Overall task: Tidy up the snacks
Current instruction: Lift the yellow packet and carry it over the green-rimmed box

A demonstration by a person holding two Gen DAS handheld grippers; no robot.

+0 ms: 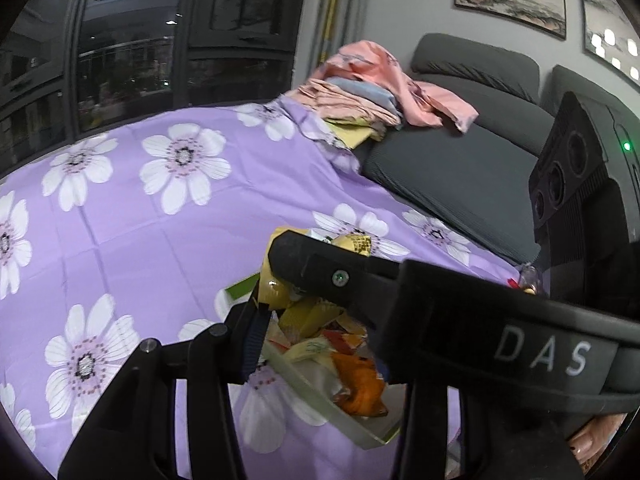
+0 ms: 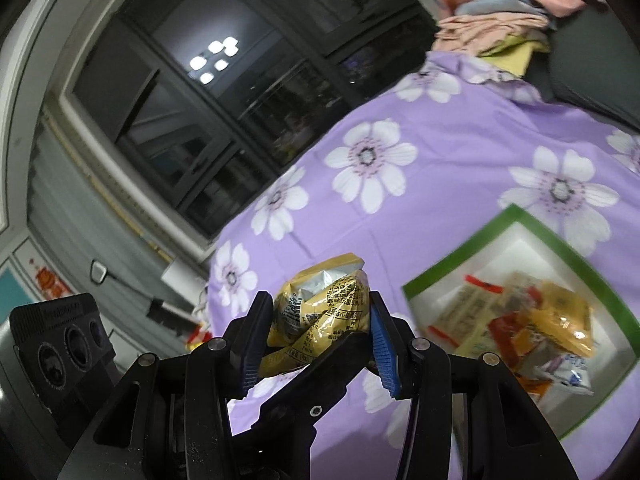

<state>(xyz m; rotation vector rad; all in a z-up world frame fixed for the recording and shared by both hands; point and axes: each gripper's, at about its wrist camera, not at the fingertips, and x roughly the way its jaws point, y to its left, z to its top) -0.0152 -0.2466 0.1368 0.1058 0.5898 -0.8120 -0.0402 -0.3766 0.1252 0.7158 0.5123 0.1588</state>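
A crumpled yellow snack packet [image 2: 320, 304] of shiny foil sits clamped between the right gripper [image 2: 318, 320] and its blue ribbed pads, raised above the purple flowered surface [image 2: 460, 184]. To its right lies a white, green-rimmed box [image 2: 516, 216] of mixed wrappers. The left gripper [image 1: 296, 280] hovers over that box; I cannot tell its opening.

Both grippers: black plastic linkage arms w/ silver screws, blue ribbed pads [image 2: 382, 340]; left one's [image 1: 276, 280] body marked "DAS".

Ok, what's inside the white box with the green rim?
The green-rimmed white box holds a loose pile of yellow, orange, red and white snack packets. Whatever lies beneath that pile is covered.
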